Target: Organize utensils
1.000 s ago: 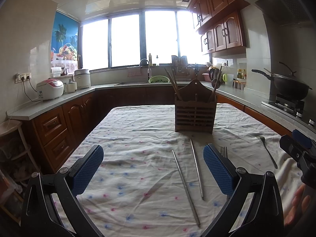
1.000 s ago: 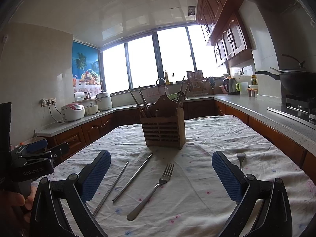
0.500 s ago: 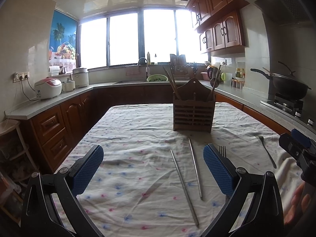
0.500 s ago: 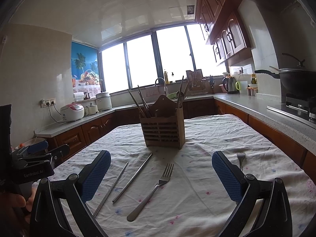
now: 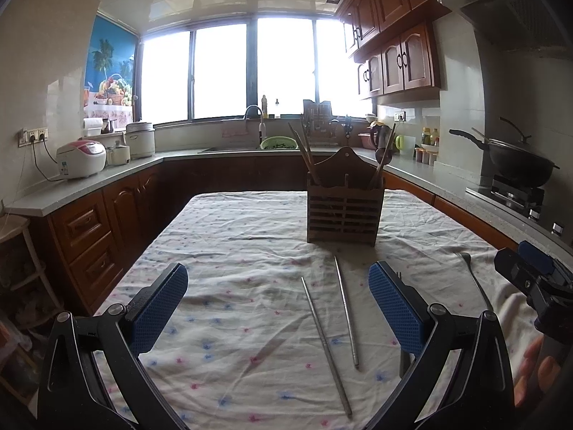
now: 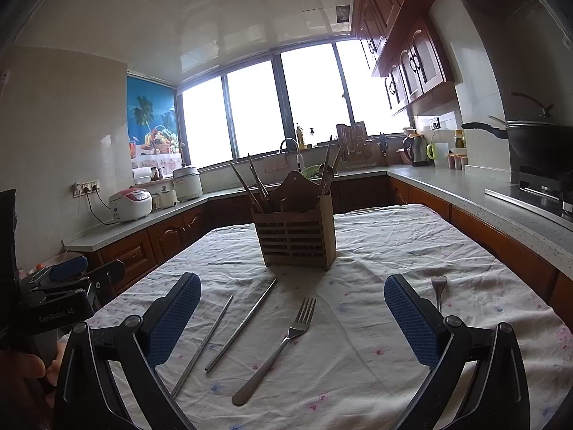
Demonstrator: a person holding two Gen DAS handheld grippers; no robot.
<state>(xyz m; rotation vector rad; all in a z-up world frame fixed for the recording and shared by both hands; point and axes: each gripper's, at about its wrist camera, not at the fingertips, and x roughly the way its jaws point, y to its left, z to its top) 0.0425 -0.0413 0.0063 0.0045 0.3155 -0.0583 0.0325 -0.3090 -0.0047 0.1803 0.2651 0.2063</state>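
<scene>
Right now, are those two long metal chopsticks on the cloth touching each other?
Apart. The left wrist view shows bare tablecloth between the left chopstick and the right chopstick along their whole length.

The room is a kitchen. A wide multi-pane window [image 5: 229,71] spans the far wall and is overexposed by daylight. A grey countertop [image 5: 107,175] on dark wooden base cabinets [image 5: 89,236] runs along three walls in a U. Wooden wall cabinets [image 5: 397,61] hang at the upper right. A range hood [image 5: 508,7] sits above a gas hob [image 5: 515,193]. The walls are pale tile; the ceiling [image 6: 179,18] is panelled. A tropical fruit poster [image 6: 154,122] hangs left of the window.
</scene>
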